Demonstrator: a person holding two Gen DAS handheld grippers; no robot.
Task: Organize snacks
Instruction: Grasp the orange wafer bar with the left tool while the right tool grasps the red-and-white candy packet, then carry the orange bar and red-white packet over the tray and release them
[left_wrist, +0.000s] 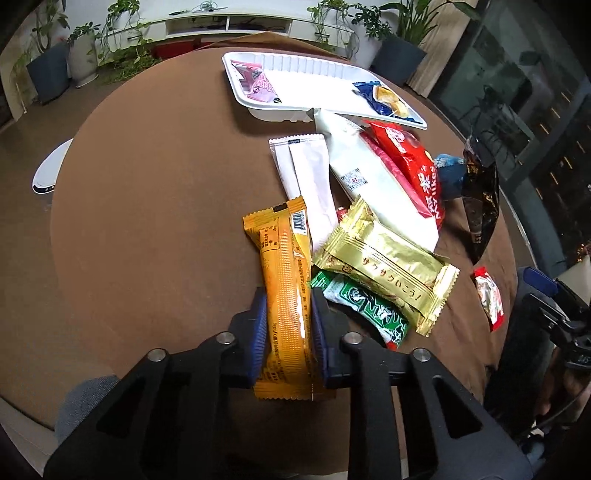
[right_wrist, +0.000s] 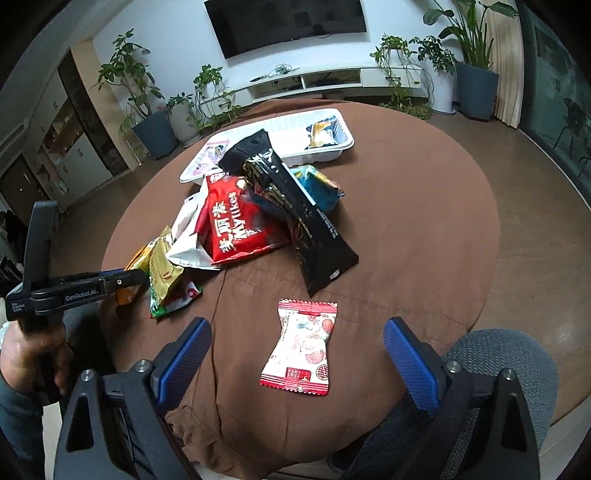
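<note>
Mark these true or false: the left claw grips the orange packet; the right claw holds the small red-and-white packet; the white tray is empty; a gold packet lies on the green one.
1. The left claw grips the orange packet: true.
2. The right claw holds the small red-and-white packet: false, it is open, the packet lying between its fingers.
3. The white tray is empty: false, it holds a pink packet and a blue packet.
4. The gold packet lies on the green packet: true.
</note>
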